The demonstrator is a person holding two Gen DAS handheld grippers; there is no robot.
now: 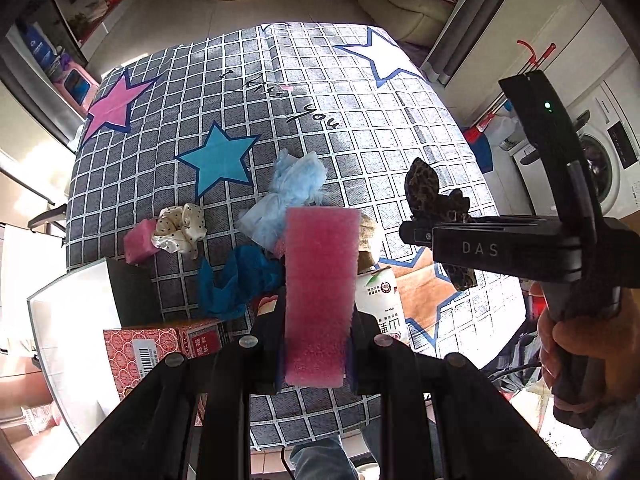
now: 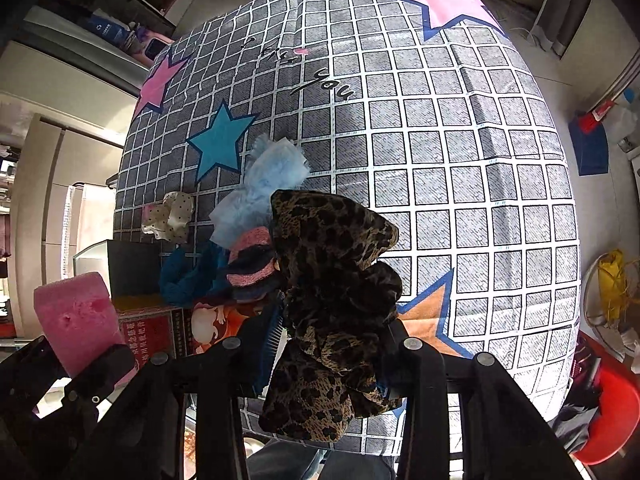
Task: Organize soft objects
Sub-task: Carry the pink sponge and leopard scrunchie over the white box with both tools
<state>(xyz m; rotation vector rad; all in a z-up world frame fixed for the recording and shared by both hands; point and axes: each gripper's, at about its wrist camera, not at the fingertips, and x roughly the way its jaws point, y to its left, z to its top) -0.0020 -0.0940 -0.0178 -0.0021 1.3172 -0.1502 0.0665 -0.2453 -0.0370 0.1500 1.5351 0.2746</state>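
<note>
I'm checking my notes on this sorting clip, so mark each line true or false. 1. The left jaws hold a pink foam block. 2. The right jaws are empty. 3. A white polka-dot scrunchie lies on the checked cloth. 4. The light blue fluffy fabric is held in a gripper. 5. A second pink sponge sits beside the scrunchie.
1. True: the left gripper is shut on the pink foam block.
2. False: the right gripper is shut on a leopard-print fabric bow.
3. True: the white polka-dot scrunchie lies on the star-patterned checked cloth.
4. False: the light blue fluffy fabric lies on the cloth.
5. True: a small pink sponge touches the scrunchie's left side.
</note>
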